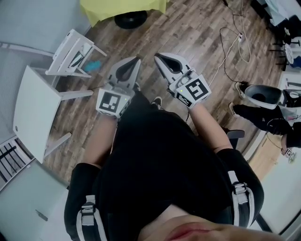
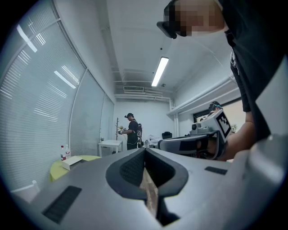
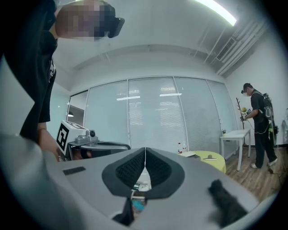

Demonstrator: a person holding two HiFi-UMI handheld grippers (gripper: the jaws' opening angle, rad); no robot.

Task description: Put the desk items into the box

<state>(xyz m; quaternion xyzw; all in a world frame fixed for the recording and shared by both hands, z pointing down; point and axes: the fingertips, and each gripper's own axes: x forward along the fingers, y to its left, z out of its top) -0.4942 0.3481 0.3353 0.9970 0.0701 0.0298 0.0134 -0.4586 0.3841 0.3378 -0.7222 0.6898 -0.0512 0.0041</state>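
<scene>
I hold both grippers level in front of my body, side by side above the wood floor. My left gripper point(image 1: 136, 60) is shut, its jaws meeting tip to tip with nothing between them point(image 2: 145, 151). My right gripper point(image 1: 157, 56) is shut and empty too point(image 3: 145, 150). Each shows in the other's view: the right gripper point(image 2: 193, 141) with its marker cube, and the left gripper point(image 3: 92, 146). I cannot make out any desk items or a box in these views.
White tables point(image 1: 35, 110) and a white chair point(image 1: 70, 52) stand at the left. At the top is a yellow-green round table point(image 1: 122, 7) with small items on it point(image 2: 72, 161). Cables point(image 1: 235, 42) lie on the floor at the right. Another person point(image 3: 261, 130) stands by a small white table point(image 3: 234, 134).
</scene>
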